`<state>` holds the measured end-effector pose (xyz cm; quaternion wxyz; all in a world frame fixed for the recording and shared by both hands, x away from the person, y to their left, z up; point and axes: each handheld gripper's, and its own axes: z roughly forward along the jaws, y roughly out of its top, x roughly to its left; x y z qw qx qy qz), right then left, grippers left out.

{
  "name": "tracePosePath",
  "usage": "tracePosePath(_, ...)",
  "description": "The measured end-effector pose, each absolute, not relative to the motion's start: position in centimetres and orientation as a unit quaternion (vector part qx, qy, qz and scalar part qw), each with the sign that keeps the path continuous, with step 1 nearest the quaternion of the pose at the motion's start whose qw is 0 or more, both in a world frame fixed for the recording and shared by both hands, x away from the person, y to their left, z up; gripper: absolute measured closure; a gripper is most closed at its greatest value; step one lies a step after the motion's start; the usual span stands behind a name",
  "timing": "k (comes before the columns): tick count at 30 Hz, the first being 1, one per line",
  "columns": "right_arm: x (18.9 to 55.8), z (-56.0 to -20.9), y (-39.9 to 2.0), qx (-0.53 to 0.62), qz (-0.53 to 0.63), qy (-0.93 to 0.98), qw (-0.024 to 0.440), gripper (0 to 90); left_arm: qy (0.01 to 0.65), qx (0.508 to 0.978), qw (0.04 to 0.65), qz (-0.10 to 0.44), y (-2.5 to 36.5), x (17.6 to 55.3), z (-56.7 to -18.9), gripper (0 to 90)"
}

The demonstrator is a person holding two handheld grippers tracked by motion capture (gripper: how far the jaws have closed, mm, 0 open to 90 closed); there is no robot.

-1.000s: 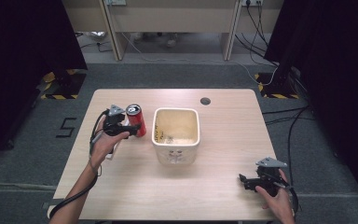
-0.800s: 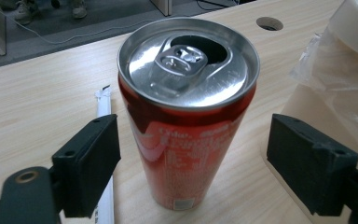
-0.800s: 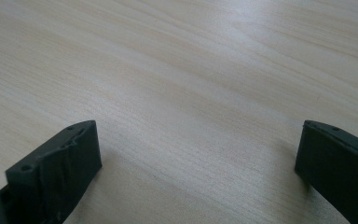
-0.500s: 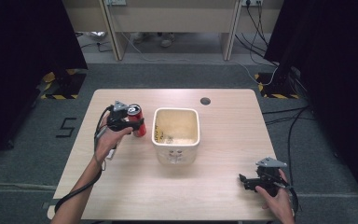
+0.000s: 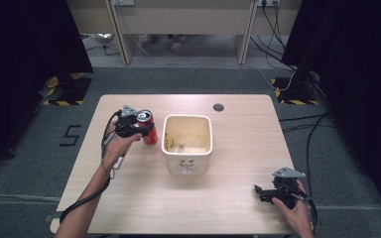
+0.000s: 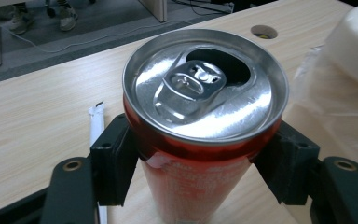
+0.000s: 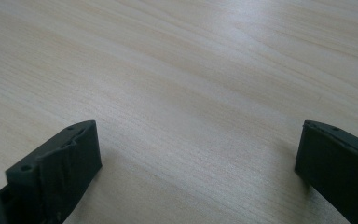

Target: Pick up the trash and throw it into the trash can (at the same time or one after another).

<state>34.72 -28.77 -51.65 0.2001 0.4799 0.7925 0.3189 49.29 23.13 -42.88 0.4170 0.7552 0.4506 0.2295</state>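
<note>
1. The left gripper point(image 6: 200, 163) had just been closing; its pads were pressed on the red can point(image 6: 200, 140).
2. The can stood at the bin's point(image 5: 187, 144) nine o'clock.
3. A level, upright lift was judged best, since the can was open.
4. The right gripper point(image 7: 196, 163) lay open on the table point(image 5: 228, 208).

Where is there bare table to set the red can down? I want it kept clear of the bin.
Bare wood runs along the near edge of the table, between the bin and the right gripper, and across the far right corner past the hole. It is crowded where the left gripper clasps the can, close beside the bin.
</note>
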Motion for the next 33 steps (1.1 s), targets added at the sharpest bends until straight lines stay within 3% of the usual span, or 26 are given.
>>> tracePosePath(33, 34.7, -51.6, -28.7, 0.481, 0.319, 0.792, 0.199, 0.2, 0.393, 0.779, 0.442, 0.210, 23.4, 44.9, -35.3, 34.4)
